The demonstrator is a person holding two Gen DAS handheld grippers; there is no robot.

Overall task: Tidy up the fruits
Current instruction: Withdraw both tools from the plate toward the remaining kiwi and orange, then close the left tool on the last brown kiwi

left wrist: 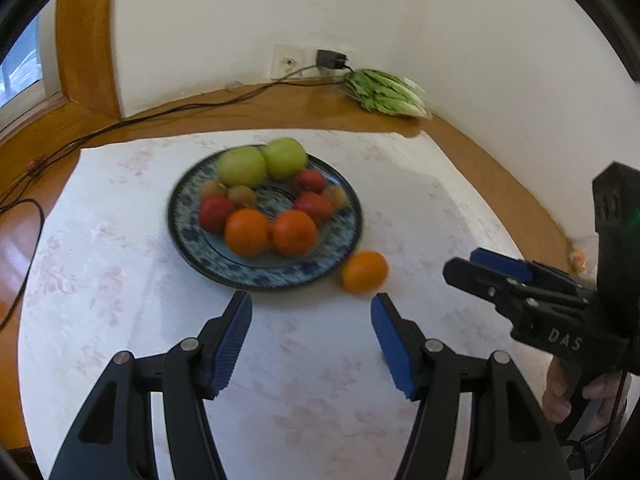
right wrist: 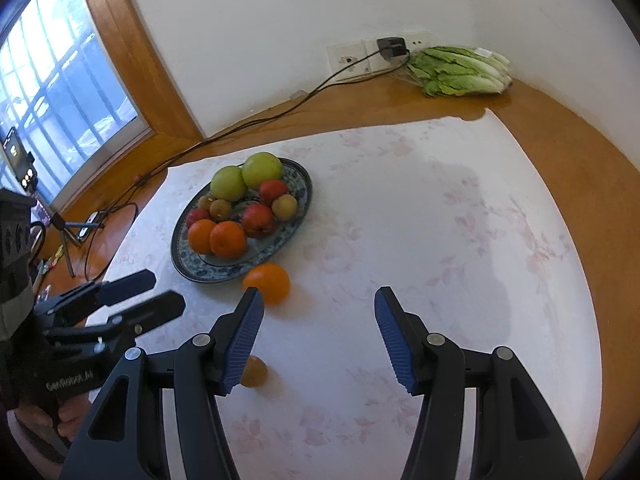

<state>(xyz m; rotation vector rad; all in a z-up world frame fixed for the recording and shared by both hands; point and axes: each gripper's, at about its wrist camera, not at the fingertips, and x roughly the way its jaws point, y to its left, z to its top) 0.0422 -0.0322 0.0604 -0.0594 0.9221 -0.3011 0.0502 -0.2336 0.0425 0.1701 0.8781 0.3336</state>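
My right gripper [right wrist: 318, 336] has its jaws half open and empty; so has my left gripper [left wrist: 312, 340]. The loose orange [right wrist: 267, 282] lies on the desk beside the plate [right wrist: 298, 216], just ahead of my right jaws' left finger, nearer my right hand.

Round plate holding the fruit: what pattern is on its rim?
Blue-and-white floral pattern on the round ceramic plate, sharpest in the right wrist view.
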